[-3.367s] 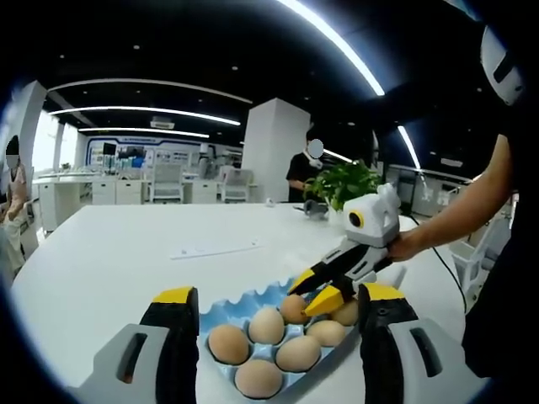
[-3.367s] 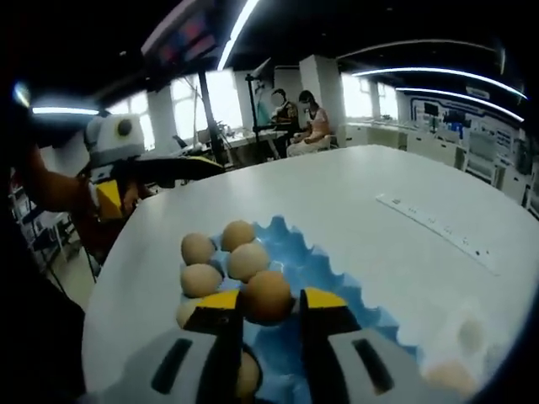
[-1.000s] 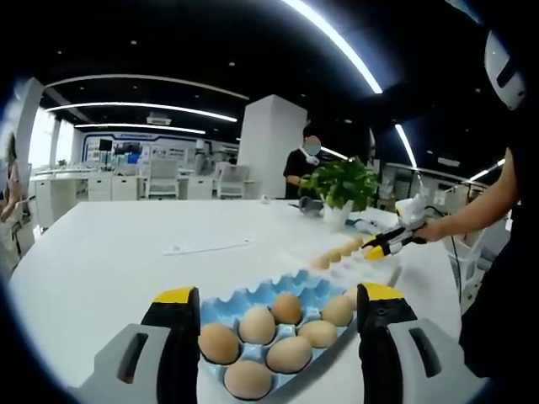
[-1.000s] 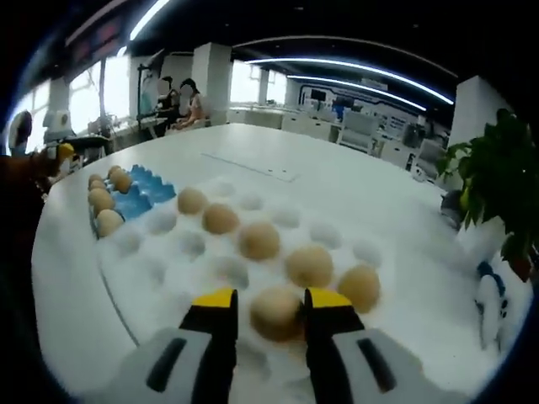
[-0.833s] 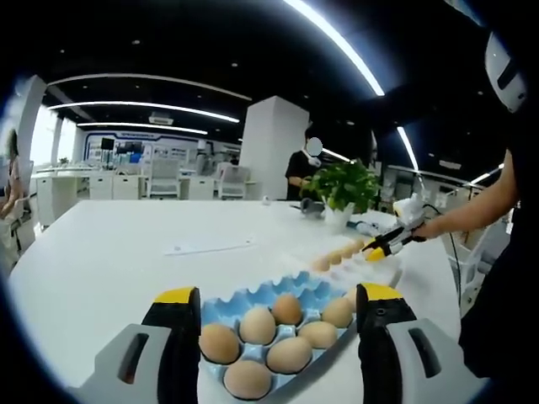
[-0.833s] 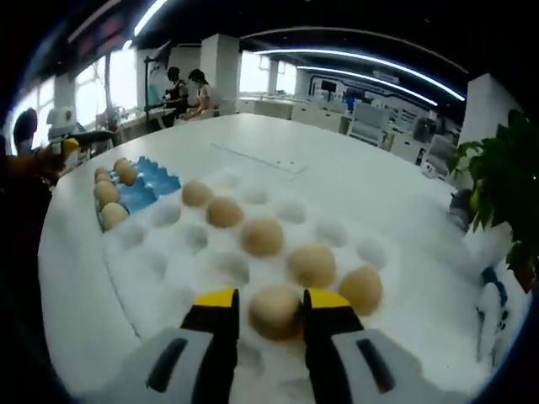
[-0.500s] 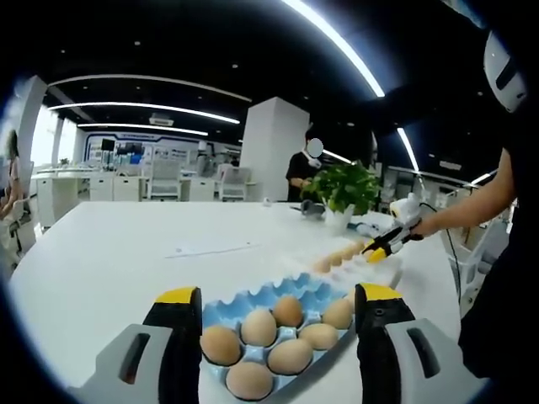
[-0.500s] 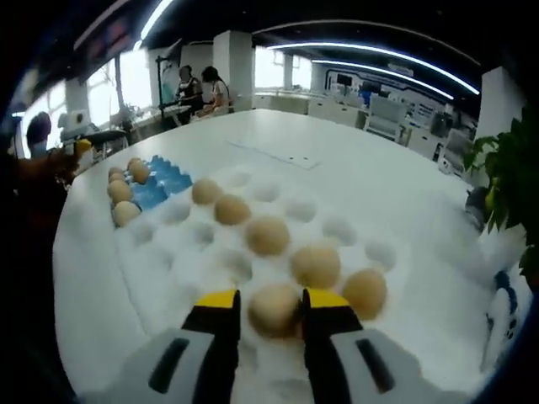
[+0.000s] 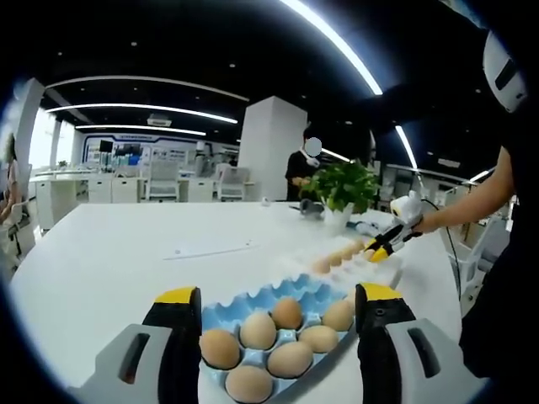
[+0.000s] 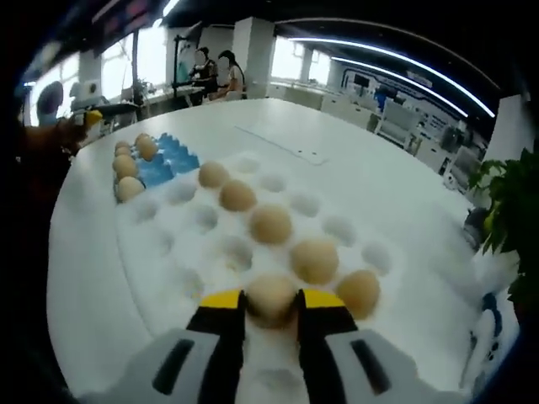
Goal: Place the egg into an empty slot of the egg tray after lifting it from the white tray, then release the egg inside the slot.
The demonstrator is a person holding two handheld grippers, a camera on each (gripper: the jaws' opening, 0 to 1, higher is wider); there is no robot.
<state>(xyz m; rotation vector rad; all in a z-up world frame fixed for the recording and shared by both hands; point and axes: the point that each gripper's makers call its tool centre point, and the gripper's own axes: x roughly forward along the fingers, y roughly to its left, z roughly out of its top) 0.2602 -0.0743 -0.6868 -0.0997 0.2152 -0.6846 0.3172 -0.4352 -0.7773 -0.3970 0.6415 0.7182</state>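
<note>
My right gripper (image 10: 271,305) is shut on a tan egg (image 10: 271,296) at the near end of the white tray (image 10: 160,273), which holds several more eggs in a diagonal row. The blue egg tray (image 10: 171,156) lies beyond it at the far left, with eggs along one side. In the left gripper view the blue egg tray (image 9: 253,295) sits between my left gripper's (image 9: 274,307) wide-open jaws and carries several eggs. Further right, the right gripper (image 9: 383,244) hangs over the white tray (image 9: 370,271), held by a person's hand.
A potted plant (image 9: 341,185) stands behind the white tray, near the table's far right. A flat white strip (image 9: 206,250) lies mid-table. People sit at a desk (image 10: 210,71) in the background. A person stands past the table (image 9: 305,172).
The right gripper's jaws have drawn in onto the egg in the white tray, and its view has risen a little. The left gripper has stayed open over the blue tray.
</note>
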